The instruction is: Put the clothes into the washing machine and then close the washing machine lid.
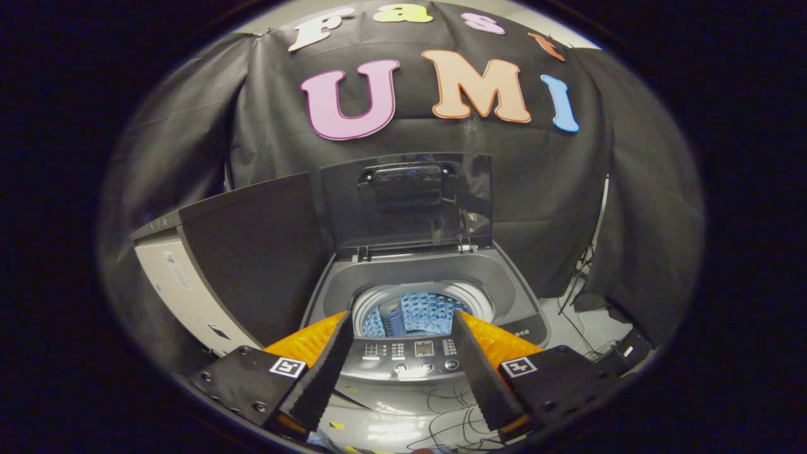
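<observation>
Presently: gripper (401, 328) jaws spread, empty, before washing machine (435, 277); lid (406, 198) upright; clothes unlocated; risk: closing drum unloaded.

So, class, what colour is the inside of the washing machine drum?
Blue, inside the drum, just beyond the open tool; gripper view.

so the floor (391, 435) is what everything sits on here: pale, glossy, catching glare. we've got the washing machine (421, 296) standing on it, a dark-topped cabinet (233, 252) right beside that, and thin black cables (441, 416) sprawled loose in front, more cables off past the machine's other side.
</observation>
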A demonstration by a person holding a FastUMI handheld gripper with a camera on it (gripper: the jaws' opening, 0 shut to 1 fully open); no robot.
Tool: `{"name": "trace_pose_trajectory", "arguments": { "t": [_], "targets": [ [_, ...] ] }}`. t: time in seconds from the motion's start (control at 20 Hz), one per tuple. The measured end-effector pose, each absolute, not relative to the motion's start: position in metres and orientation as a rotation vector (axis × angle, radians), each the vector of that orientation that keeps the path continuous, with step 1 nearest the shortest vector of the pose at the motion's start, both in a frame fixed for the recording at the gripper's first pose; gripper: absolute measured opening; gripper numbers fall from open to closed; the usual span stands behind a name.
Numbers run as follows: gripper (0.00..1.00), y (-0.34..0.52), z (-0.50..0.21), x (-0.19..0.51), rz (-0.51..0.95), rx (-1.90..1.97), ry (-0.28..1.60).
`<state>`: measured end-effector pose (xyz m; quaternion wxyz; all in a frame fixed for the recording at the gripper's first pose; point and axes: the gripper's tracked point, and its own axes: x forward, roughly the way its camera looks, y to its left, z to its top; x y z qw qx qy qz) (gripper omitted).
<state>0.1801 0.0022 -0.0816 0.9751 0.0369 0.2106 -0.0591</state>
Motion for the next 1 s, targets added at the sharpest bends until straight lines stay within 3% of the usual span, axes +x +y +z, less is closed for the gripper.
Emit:
{"name": "trace_pose_trajectory", "arguments": {
  "t": [1.0],
  "targets": [
    [0.96, 0.023, -0.013, 0.126, -0.103, 0.064, 0.201]
  ]
}}
